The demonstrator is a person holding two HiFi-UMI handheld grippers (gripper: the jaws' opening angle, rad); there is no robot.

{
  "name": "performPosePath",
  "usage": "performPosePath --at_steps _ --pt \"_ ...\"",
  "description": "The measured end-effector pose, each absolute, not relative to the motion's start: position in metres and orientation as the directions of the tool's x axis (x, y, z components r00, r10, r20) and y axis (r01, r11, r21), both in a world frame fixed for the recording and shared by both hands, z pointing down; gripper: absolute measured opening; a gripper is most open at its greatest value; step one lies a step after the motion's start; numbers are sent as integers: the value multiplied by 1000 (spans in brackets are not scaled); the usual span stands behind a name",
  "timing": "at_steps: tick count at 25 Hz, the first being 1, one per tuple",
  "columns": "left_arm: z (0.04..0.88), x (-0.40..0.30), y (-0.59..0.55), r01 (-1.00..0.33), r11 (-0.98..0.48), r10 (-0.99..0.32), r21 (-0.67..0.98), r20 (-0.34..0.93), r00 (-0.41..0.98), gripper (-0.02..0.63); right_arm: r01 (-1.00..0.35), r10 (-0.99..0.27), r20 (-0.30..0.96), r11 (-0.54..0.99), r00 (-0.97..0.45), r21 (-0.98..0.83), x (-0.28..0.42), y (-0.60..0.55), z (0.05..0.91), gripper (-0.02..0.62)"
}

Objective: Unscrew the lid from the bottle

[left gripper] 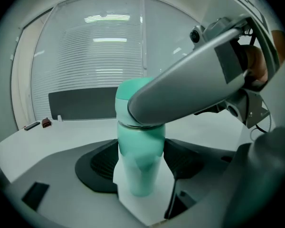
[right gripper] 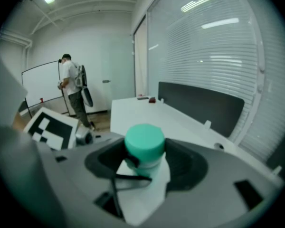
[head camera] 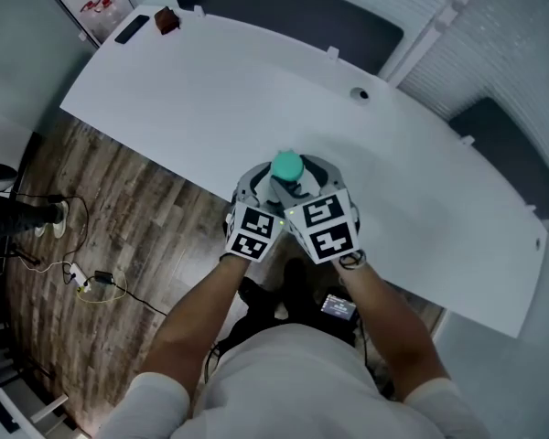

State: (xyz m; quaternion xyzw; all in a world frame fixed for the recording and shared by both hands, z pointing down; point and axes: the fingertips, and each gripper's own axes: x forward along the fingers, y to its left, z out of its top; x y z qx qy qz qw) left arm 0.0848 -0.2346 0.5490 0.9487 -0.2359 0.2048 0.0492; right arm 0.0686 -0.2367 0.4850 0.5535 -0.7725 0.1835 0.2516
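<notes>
Person's forearms [head camera: 210, 305] at the bottom of the head view, a gripper in each hand, marker cubes up. Left gripper [head camera: 263, 188] and right gripper [head camera: 304, 181] sit side by side at the near edge of the white surface [head camera: 210, 90], both on the same teal bottle [left gripper: 140, 165].

Left gripper view: jaws closed on the bottle body, dark pads against both sides, bottle upright on the surface. The right gripper's grey arm crosses over the top and hides most of the cap there.

Right gripper view: jaws clamped on the teal lid [right gripper: 144, 140], one pad on either side, lid on top of the bottle neck. In the head view the lid shows as a teal disc between the two gripper noses.

Wood floor [head camera: 91, 218] to the left of the surface, cables [head camera: 96, 282] lying on it.

Further out: round grommet hole [head camera: 359, 93] in the surface past the bottle. Far left corner: small brown object [head camera: 166, 20] just beside a flat dark bar [head camera: 131, 28]; can't tell what they are.

Background in the right gripper view: a person [right gripper: 73, 91] standing at a whiteboard [right gripper: 40, 82].
</notes>
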Motion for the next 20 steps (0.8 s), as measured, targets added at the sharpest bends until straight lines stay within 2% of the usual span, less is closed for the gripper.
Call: performPosePath --at_steps 4,15,17,20 --pt "550 83 -234 -415 -909 -369 22 415 831 302 -934 -756 590 356 -283 7 67 -237 485 281" --pt "549 83 -228 -142 -990 -115 26 447 887 296 -827 -657 615 562 -436 14 66 -234 485 281" --pt "549 83 -229 -129 -991 -106 19 456 884 297 -830 -652 619 558 -439 0 66 -235 487 281" --pt "548 82 -229 -190 -982 -175 -13 453 874 298 -859 -676 613 512 -410 -10 67 -237 487 281"
